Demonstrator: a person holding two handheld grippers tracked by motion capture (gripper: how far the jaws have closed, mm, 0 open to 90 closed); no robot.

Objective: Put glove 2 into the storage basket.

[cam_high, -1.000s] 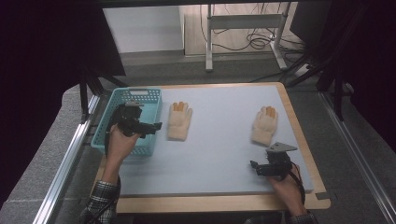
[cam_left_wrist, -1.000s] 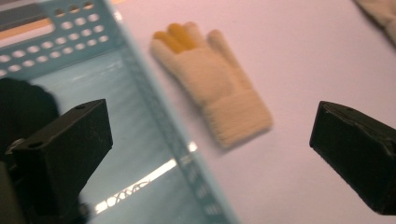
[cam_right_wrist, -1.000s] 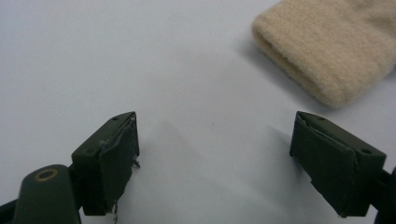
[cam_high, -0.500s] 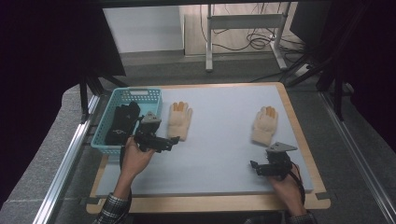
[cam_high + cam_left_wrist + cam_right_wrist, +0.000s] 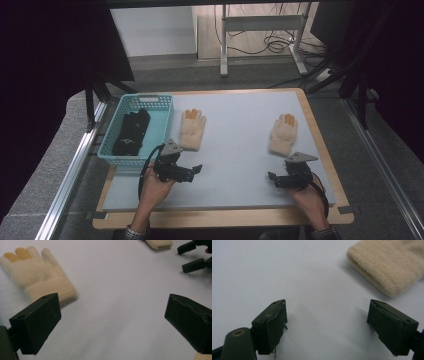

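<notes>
Two cream knit gloves with orange fingertips lie flat on the grey mat (image 5: 235, 150): the left glove (image 5: 192, 129) beside the basket, the right glove (image 5: 283, 134) near the mat's right side. My left gripper (image 5: 196, 170) rests low on the mat in front of the left glove, open and empty. In the left gripper view the left glove (image 5: 37, 277) lies ahead to the left of the wide-apart jaws of the left gripper (image 5: 112, 315). My right gripper (image 5: 272, 178) is open and empty just in front of the right glove, whose cuff (image 5: 389, 267) lies ahead of the right gripper (image 5: 327, 320).
A teal plastic basket (image 5: 167, 125) stands at the mat's left edge with a pair of black gloves (image 5: 131, 132) inside. The wooden table edge (image 5: 220, 219) runs along the front. The right gripper's jaws (image 5: 192, 255) appear far off in the left gripper view.
My left gripper has come out of the basket and moved right and toward the front onto the mat, empty. The black gloves stay in the basket. The right gripper has held still.
</notes>
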